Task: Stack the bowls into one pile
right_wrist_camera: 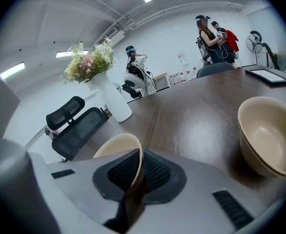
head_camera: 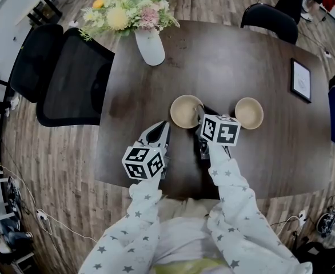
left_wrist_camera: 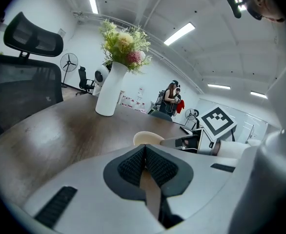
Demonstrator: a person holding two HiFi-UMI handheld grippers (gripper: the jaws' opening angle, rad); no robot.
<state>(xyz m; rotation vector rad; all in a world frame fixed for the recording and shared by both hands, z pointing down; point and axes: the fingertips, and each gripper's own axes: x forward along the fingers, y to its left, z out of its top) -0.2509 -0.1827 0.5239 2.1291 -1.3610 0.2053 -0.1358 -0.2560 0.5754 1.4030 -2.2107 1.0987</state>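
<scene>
Left gripper [head_camera: 165, 127]: idling below the vase [head_camera: 150, 47], jaws pressed together, empty.
First bowl [head_camera: 186, 111]: sitting below-right of the vase, right gripper [right_wrist_camera: 139, 168] pinching its rim.
Second bowl [head_camera: 249, 113]: waiting farther right, apart.
Stacking: apparently just starting.

I count two bowls, a left bowl [head_camera: 186, 111] and a right bowl [head_camera: 248, 113], one white vase [head_camera: 150, 47], one flower bunch [head_camera: 127, 7], one framed picture [head_camera: 300, 80], two black chairs, left chair [head_camera: 70, 81] and far chair [head_camera: 270, 21], one counter [head_camera: 224, 56].
</scene>
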